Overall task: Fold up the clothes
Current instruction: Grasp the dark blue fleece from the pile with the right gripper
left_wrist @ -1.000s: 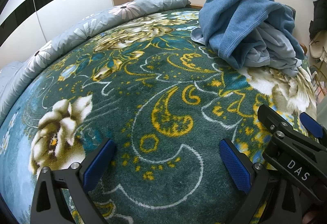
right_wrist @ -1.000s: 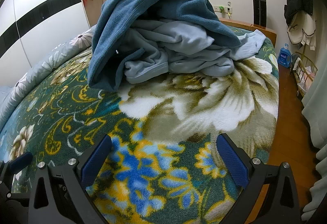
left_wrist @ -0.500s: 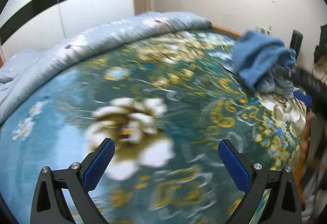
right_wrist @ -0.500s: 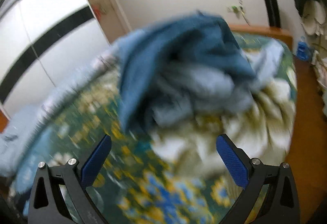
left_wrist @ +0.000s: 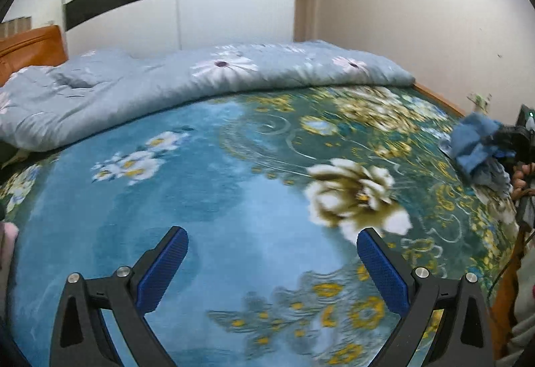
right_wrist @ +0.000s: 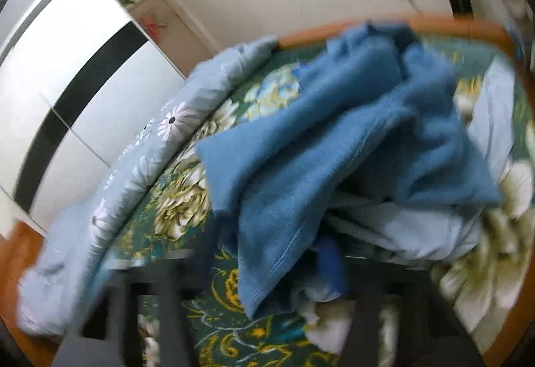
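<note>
A blue fleece garment (right_wrist: pixel 334 139) lies heaped over a pale blue garment (right_wrist: pixel 418 230) on the bed. My right gripper (right_wrist: pixel 297 261) is blurred and pushed into the heap. Its jaws are closing, with a hanging fold of the fleece between them. One blue pad (right_wrist: pixel 329 263) shows against the cloth, and the other is hidden under it. In the left wrist view the same blue fleece garment (left_wrist: pixel 474 146) sits at the far right, with the right gripper (left_wrist: pixel 511 138) and a person's hand (left_wrist: pixel 521 179) on it. My left gripper (left_wrist: pixel 271 235) hangs open over bare blanket, far from the clothes.
A floral teal blanket (left_wrist: pixel 234 193) covers the bed. A rolled pale blue quilt (left_wrist: pixel 200 89) runs along its far side before a white wardrobe (left_wrist: pixel 167 5). An orange headboard (left_wrist: pixel 30 46) stands far left. The wooden bed frame (right_wrist: pixel 451 24) borders the clothes.
The left gripper has swung away to the left, so the clothes went from near centre to the far right edge. The right gripper moved into the heap and its jaws narrowed on the fleece.
</note>
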Motion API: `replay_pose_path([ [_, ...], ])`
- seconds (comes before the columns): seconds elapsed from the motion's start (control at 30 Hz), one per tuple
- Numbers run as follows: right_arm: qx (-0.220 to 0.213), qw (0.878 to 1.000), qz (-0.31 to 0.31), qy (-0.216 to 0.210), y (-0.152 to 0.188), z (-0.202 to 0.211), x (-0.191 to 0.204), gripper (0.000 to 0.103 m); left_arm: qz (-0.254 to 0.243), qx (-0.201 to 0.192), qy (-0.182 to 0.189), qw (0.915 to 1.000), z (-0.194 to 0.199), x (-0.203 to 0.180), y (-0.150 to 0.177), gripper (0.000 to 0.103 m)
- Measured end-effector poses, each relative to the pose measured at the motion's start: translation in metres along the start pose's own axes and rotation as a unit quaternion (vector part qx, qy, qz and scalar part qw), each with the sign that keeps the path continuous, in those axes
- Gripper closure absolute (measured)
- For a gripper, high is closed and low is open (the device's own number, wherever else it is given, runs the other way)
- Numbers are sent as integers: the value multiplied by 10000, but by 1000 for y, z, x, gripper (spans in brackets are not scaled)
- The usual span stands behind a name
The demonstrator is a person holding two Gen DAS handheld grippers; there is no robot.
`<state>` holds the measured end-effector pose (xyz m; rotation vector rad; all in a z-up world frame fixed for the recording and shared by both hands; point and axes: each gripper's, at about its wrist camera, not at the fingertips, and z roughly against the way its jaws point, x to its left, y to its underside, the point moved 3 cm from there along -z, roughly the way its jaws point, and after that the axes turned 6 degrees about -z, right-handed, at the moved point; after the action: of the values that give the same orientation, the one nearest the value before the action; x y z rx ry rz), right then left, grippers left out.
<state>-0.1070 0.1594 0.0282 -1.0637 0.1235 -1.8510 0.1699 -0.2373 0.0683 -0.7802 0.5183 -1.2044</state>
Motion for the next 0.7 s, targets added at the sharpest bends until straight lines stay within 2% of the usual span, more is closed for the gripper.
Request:
replay_pose_path([
  [0.07,25,9999,-124,-23,-2,8,0,91,124,-84,-47,9999,3,10,2,1],
  [0.2,-330,9969,640,-312,-8,49,53,95,430,-147,41,9990,9,32,1,1],
  [0.3,-462,9881,1307,-668,-3,83,111,96,590,-344,-16,9977,21,44,-2,1],
  [0.4,-334,9685,2100,-1298,35,109,183,96,727,-621,-256,9951,37,60,-5,1],
  [0.53,137,9361,2811,-2109,100,120,264,96,1052,-863,-639,9886,56,92,-8,1],
  [0.63,633,9039,3305,-2642,165,128,317,96,1556,-1054,-895,9781,72,130,-7,1],
  [0.7,1058,8788,3595,-2953,217,129,345,96,1971,-1199,-1125,9665,88,163,-4,1],
])
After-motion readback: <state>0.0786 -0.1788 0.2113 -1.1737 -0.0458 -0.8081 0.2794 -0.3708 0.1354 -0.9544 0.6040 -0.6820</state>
